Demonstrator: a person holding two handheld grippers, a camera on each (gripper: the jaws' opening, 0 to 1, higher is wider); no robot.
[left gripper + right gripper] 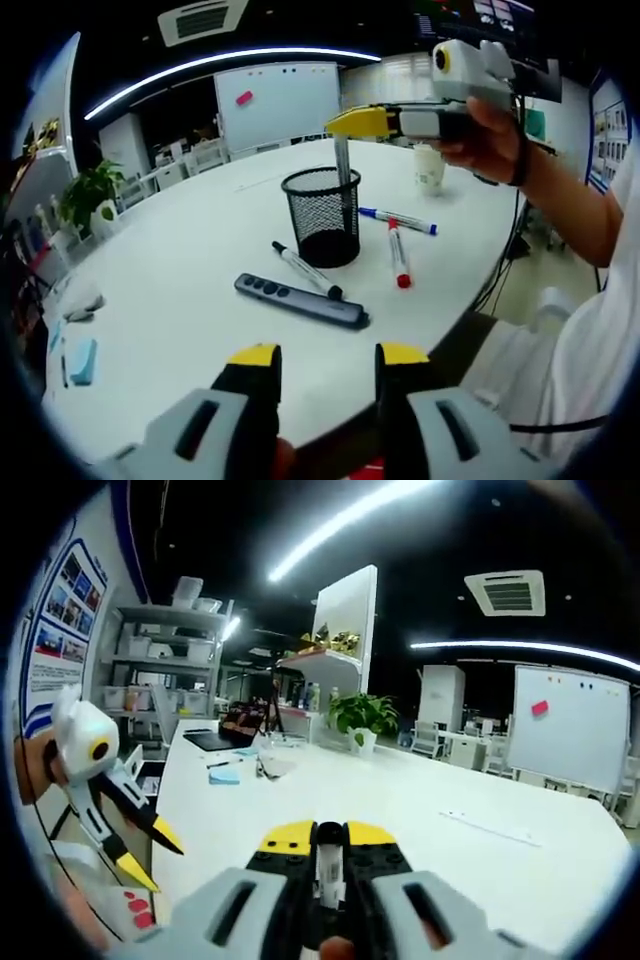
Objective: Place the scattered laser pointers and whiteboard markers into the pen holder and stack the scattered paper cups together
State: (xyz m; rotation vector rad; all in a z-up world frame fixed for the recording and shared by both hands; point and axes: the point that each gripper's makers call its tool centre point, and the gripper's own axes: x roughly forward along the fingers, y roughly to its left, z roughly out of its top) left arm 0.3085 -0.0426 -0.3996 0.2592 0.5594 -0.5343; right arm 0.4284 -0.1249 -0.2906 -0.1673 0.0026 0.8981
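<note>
A black mesh pen holder (322, 215) stands mid-table. Directly above it my right gripper (345, 125) is shut on a whiteboard marker (343, 160), which hangs upright with its lower end at the holder's rim. That marker (328, 870) is also pinched between the right gripper's (328, 835) yellow tips. On the table beside the holder lie a black marker (307, 270), a grey laser pointer (300, 300), a red marker (398, 255) and a blue marker (398, 220). A paper cup (430, 168) stands behind. My left gripper (330, 360) is open and empty near the table's front edge, seen also as left gripper (152, 855).
The white round table (180, 290) drops off just ahead of the left jaws. A blue pad (83, 360) lies at its left. A person's arm (570, 210) reaches in from the right. A whiteboard (280, 100) and a plant (90, 195) stand beyond; a laptop (215, 738) sits far off.
</note>
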